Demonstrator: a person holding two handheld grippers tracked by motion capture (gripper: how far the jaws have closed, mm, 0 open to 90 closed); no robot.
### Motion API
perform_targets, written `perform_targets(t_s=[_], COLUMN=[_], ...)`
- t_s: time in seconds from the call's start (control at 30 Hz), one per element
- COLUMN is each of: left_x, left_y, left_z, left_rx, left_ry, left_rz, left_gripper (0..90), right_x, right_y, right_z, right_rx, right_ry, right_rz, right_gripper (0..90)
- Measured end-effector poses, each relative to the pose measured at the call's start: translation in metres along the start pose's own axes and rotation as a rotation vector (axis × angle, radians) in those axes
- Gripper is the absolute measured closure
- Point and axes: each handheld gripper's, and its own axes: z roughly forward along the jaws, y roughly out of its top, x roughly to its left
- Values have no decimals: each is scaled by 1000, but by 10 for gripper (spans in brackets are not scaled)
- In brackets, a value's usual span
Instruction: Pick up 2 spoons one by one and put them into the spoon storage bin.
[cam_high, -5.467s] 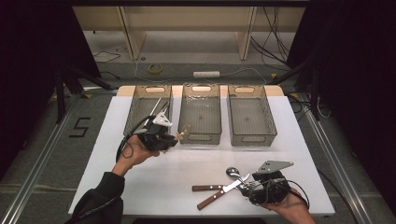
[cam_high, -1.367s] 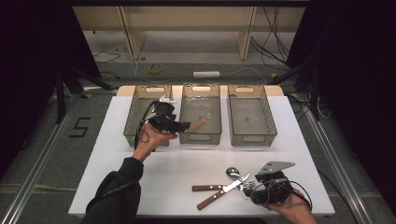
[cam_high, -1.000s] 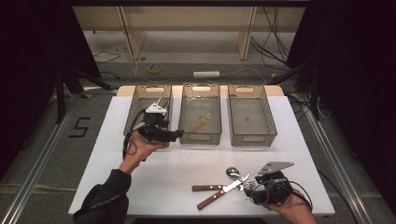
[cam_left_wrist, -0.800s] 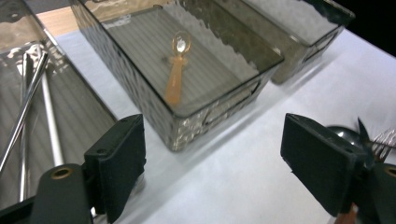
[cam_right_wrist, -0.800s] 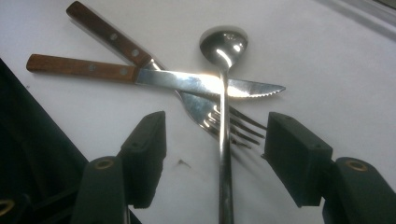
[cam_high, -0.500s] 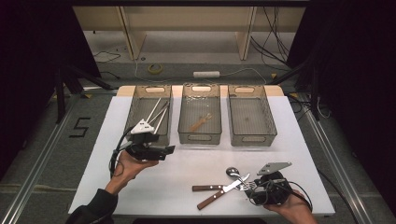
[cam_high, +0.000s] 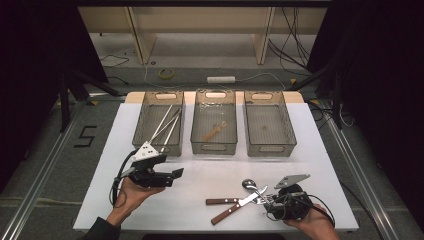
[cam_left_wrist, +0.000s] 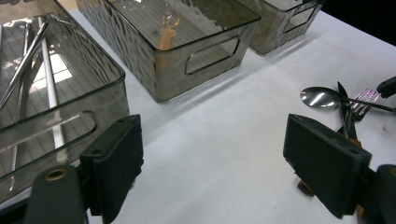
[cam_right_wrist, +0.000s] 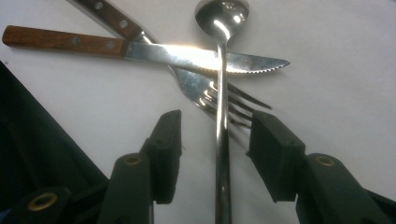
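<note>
Jaws of the right gripper (cam_right_wrist: 215, 149) stand part-way apart and have just been closing, with the handle of the metal spoon (cam_right_wrist: 221, 70) running up between them, neither pad seen pressing on it. Spoon bowl points away from the gripper; its handle lies across the serrated blade of a wood-handled knife (cam_right_wrist: 140, 49) and over the tines of a fork (cam_right_wrist: 201, 93), whose riveted wooden handle runs under the knife. High view: this cutlery cluster lies near the front edge of the white tabletop (cam_high: 310, 150), right of centre, with the right gripper (cam_high: 270, 200) and its hand (cam_high: 312, 227) just beside the front right corner. Left gripper (cam_left_wrist: 212, 172) is held with wide, empty jaws above bare tabletop; in the high view the left gripper (cam_high: 172, 175) is level, pointing right, well apart from the cutlery, in front of the left bin (cam_high: 142, 125). Three smoky transparent bins stand in a row along the back edge: the left bin holds long metal sticks (cam_high: 167, 125), the middle bin (cam_high: 232, 125) a small wooden spoon (cam_high: 214, 131), and the right bin (cam_high: 287, 130) stands beside it.
</note>
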Motion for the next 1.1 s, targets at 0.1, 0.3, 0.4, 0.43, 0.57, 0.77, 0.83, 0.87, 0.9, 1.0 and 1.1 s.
perform_targets(t_s=[0.1, 0.3, 0.4, 0.43, 0.57, 0.77, 0.83, 0.87, 0.9, 1.0, 1.1], left_x=[-2, -5, -6, -6, -7, -9, -9, -9, -9, -10, -10], left_y=[-3, -6, -8, -8, -9, -10, -10, -10, -10, -11, -11], left_z=[-2, -4, -5, -5, -6, -7, -7, -7, -7, -7, -8], left_rx=[-7, -10, -7, -7, -6, -4, -3, -2, -2, -4, -8], left_ry=[2, 8, 11, 11, 10, 9, 9, 9, 9, 9, 8], left_rz=[2, 20, 22, 22, 25, 28, 27, 27, 26, 26, 29], left_gripper=[194, 194, 194, 194, 194, 193, 193, 193, 193, 193, 193], right_x=[0, -1, -1, 0, 0, -3, -5, -4, -4, -3, -3], right_y=[-1, -2, -2, -2, -4, -8, -8, -8, -7, -5, -4], right_z=[1, 2, 1, 0, -2, -2, 2, 4, 5, 8, 9], right_rx=[12, 27, 35, 37, 44, 66, 83, 85, 88, 94, 97], right_ry=[-6, -13, -20, -21, -31, -32, -25, -21, -19, -20, -20], right_rz=[0, 0, -5, -4, -1, 24, 22, 20, 18, 6, -2], right_gripper=[575, 623, 627, 627, 631, 631, 632, 637, 643, 669, 696])
